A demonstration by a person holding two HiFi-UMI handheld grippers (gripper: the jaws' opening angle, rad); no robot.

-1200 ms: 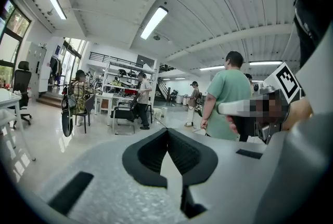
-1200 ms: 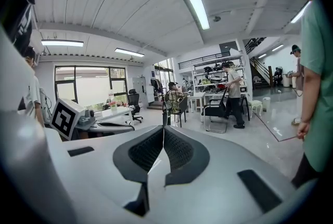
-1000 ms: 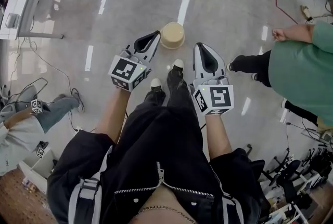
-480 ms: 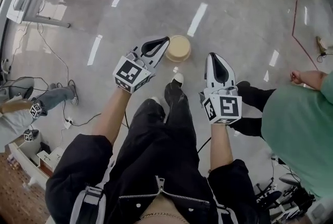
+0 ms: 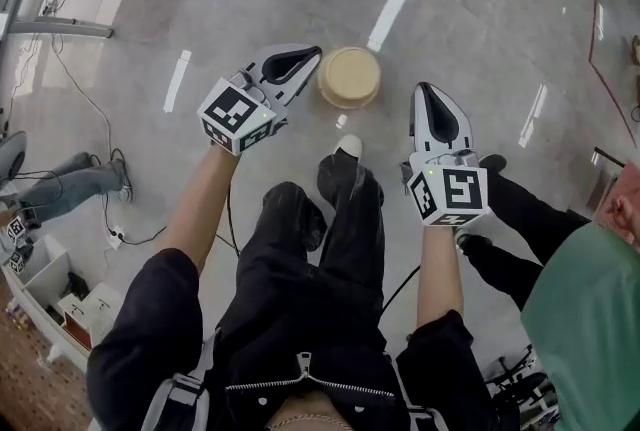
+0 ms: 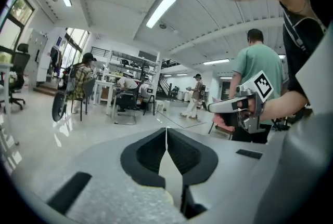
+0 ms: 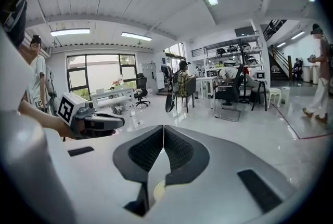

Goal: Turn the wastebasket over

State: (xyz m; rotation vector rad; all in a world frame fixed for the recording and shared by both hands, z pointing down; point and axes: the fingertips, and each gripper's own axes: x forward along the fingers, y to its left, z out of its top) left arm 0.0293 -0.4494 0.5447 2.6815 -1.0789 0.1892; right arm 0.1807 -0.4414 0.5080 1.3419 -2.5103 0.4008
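Note:
The beige round wastebasket (image 5: 349, 77) stands on the glossy grey floor just ahead of my feet, a flat pale face turned up. My left gripper (image 5: 315, 50) is shut and empty, its tips close beside the basket's left rim; I cannot tell if they touch. My right gripper (image 5: 421, 89) is shut and empty too, a short way off the basket's right side. In the left gripper view the closed left gripper (image 6: 166, 129) points across the room, with the right gripper (image 6: 210, 107) beyond it. The right gripper view shows the closed right gripper (image 7: 163, 127) and the left gripper (image 7: 122, 123).
My own legs in black trousers (image 5: 340, 209) and a shoe (image 5: 347, 147) are just behind the basket. A person in a green shirt (image 5: 590, 309) stands close at the right. Another person's legs (image 5: 60, 184), cables (image 5: 130, 234) and a table frame (image 5: 50, 24) are at the left.
Both grippers have come down toward the floor and now flank the wastebasket, which looks larger and nearer. The person in green has shifted to the lower right of the head view.

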